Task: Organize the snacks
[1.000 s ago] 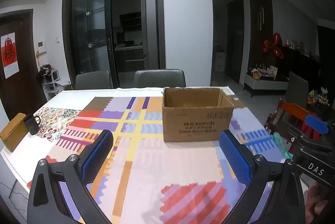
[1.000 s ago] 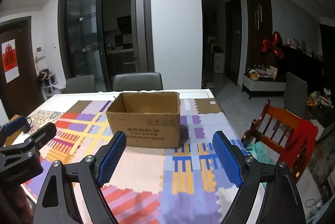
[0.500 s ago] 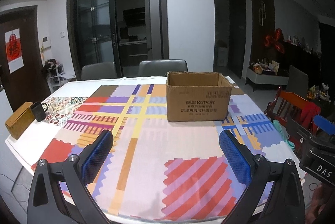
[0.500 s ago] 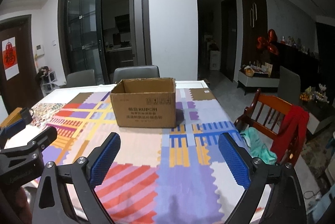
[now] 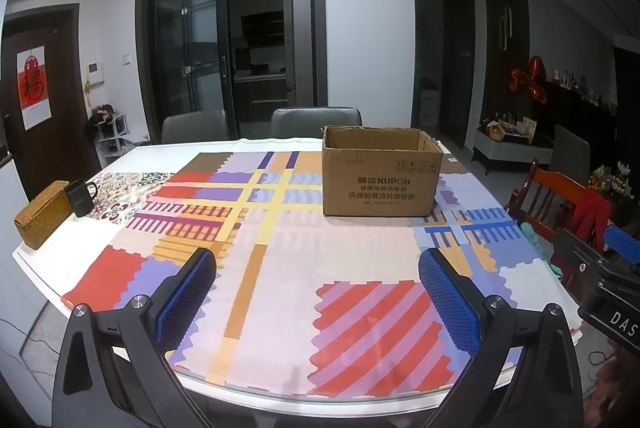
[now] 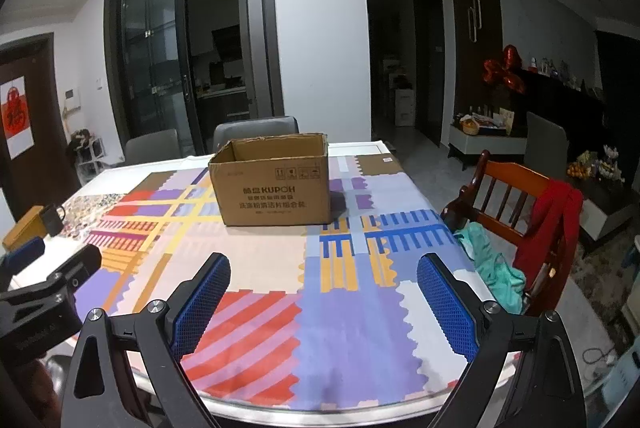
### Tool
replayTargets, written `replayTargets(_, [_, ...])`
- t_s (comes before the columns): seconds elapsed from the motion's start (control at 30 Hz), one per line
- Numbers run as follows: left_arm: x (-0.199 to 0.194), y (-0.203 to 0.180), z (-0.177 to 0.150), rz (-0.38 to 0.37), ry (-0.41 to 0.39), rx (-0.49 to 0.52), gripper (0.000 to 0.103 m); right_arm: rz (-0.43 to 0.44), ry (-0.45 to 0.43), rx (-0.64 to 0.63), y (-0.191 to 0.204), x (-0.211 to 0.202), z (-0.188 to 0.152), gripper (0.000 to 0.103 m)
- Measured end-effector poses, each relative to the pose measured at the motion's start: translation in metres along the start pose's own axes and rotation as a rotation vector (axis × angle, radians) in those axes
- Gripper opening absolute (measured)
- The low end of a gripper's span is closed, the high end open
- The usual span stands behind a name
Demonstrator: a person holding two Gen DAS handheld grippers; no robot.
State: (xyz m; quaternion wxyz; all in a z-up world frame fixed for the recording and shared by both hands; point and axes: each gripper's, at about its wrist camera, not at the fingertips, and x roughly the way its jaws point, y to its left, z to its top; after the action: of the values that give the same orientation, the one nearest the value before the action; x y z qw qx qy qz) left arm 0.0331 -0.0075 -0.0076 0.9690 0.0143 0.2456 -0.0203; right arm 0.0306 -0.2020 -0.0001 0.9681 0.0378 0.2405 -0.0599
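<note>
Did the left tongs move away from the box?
Yes. The left tongs have backed away from the box: it now sits smaller and farther up the table, whose near edge has come into view.

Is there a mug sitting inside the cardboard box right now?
No, the black mug stands on the table beside the woven box, well apart from the cardboard box.

tabletop (image 5: 360, 394): glossy clear sheet over a patterned cloth, reflections on the surface
cardboard box (image 5: 382, 183): matt brown corrugated card, dark print on the side
left hand-held gripper (image 5: 316, 302): black matt plastic frame, bright metal screws, blue pads with a rough mesh texture
right hand-held gripper (image 6: 324, 302): same build
mug (image 5: 81, 196): dark, slight sheen
basket box (image 5: 42, 220): woven, rough, tan
chair (image 6: 516, 195): varnished reddish wood, red cloth draped over it
</note>
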Motion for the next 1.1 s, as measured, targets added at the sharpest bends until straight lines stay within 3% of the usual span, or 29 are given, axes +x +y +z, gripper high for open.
replayTargets(1.1, [-0.0089,0.0016,-0.0074,-0.008,0.011,0.005,0.103,-0.011,-0.014,0.012,0.0000,-0.0092,-0.0054,0.096])
